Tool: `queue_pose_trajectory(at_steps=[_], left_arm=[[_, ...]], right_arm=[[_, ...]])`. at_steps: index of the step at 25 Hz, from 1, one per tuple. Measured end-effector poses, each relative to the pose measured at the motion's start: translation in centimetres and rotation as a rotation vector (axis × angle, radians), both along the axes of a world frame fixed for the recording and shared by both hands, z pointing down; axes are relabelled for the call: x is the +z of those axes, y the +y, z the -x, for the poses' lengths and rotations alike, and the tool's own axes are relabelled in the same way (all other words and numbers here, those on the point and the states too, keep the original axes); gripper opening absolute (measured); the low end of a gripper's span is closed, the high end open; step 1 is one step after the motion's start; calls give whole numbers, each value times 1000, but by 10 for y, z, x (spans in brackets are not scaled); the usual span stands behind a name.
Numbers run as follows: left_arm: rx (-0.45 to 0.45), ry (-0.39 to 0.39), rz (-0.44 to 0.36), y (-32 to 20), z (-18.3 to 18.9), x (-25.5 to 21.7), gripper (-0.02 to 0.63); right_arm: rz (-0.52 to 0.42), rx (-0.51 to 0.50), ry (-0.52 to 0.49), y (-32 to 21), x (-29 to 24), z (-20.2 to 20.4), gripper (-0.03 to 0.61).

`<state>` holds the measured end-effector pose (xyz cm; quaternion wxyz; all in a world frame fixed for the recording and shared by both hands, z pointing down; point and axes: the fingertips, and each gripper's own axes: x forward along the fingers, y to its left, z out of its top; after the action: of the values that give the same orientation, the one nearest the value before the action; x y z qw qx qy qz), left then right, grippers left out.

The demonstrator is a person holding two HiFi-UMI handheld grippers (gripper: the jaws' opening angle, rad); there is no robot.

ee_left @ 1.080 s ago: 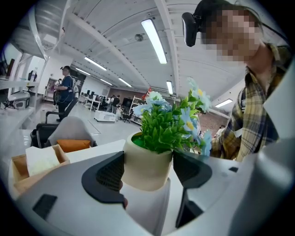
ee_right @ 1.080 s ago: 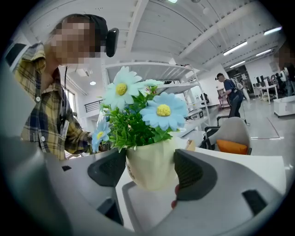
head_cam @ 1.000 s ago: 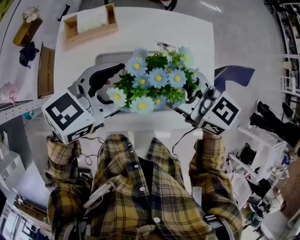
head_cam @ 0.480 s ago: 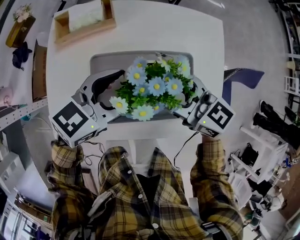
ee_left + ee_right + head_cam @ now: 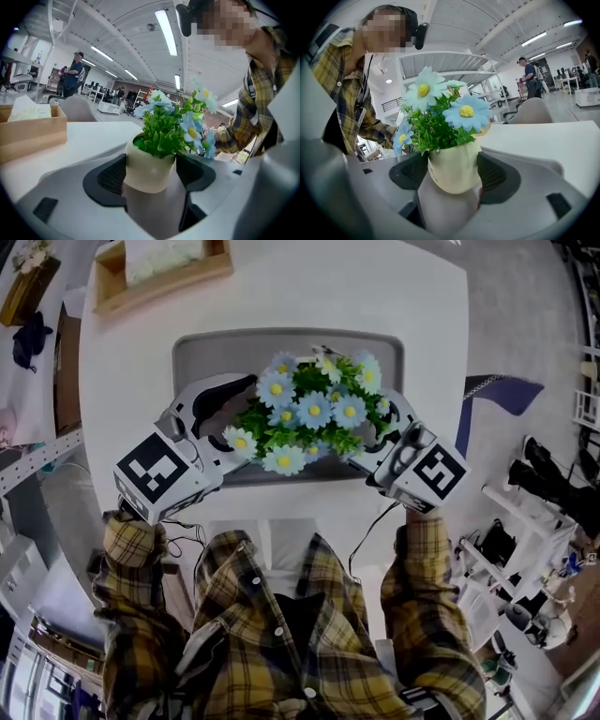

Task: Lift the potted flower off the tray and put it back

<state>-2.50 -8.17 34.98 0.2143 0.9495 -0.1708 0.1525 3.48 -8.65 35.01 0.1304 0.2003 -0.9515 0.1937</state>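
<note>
I am working over the white square table (image 5: 412, 306), where the flat grey rectangular tray (image 5: 216, 352) is lying with the cream ceramic pot of blue artificial daisies (image 5: 314, 413) over its near half. I am clenching my left gripper (image 5: 225, 427) and right gripper (image 5: 380, 435) on the pot from opposite sides, sharing the load so it is riding upright. I cannot tell whether it is touching the tray.

White bench (image 5: 281, 296), wooden tissue box (image 5: 159, 268) at its far corner beyond the left hand-held gripper (image 5: 230, 423), brown box (image 5: 66, 371) off the bench edge to that gripper's left, dark blue shape (image 5: 497, 395) on the floor beyond the right hand-held gripper (image 5: 382, 432), ceiling strip lights (image 5: 166, 30) overhead.
</note>
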Motion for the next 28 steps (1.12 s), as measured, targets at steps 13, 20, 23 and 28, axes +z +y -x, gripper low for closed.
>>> queue_pose_trajectory(at_steps=[13, 20, 23, 28], left_arm=[[42, -42, -50, -8, 1, 12, 321], [73, -73, -106, -14, 2, 6, 321], [64, -67, -107, -15, 1, 5, 321], [55, -56, -109, -14, 0, 5, 321]], right_arm=[[-54, 40, 23, -5, 11, 3, 327], [-75, 33, 56, -9, 9, 5, 327], [-74, 44, 53, -8, 9, 5, 327], [-80, 54, 48, -8, 10, 4, 327]])
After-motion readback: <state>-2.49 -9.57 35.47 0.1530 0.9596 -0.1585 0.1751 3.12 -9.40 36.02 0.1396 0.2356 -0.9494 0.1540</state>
